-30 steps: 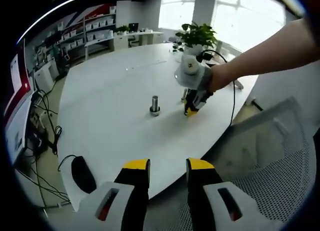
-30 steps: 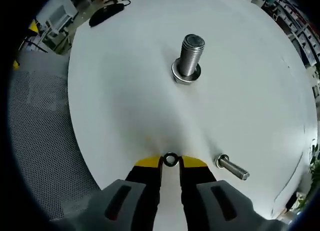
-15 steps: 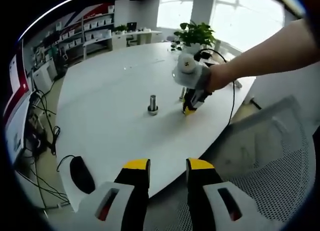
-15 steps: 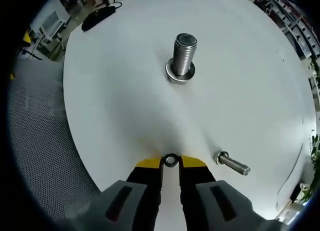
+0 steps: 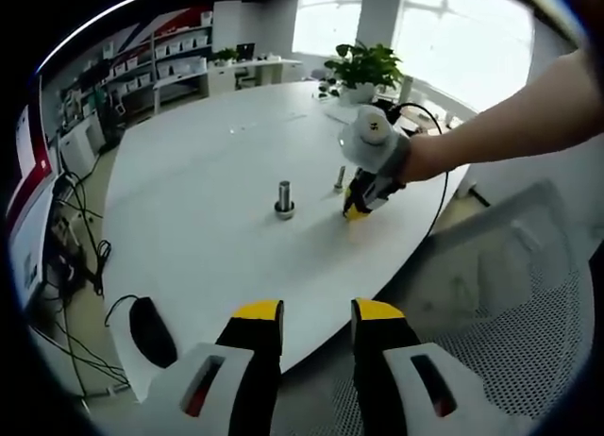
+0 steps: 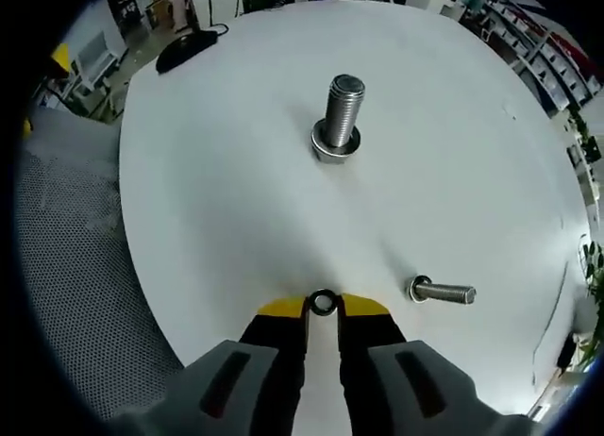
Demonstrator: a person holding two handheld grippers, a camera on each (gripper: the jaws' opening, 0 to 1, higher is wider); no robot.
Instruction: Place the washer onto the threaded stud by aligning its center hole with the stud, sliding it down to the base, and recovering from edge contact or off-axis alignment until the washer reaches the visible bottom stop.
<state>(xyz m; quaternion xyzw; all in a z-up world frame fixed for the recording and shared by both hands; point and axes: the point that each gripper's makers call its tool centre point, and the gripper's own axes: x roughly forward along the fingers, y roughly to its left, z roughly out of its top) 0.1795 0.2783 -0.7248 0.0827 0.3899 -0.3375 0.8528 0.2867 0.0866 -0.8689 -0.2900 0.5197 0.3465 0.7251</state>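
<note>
The right hand-held gripper (image 6: 323,305) grasps the washer (image 6: 323,302) between its tips, above the white desk (image 6: 236,191), near the upright threaded stud (image 6: 342,115); the left hand-held gripper (image 5: 318,315) is released.

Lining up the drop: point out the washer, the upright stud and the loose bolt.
washer (image 6: 323,302): right gripper view, on its ring.
upright stud (image 6: 343,109): right gripper view, mid threads.
loose bolt (image 6: 451,292): right gripper view, on its shank.
</note>
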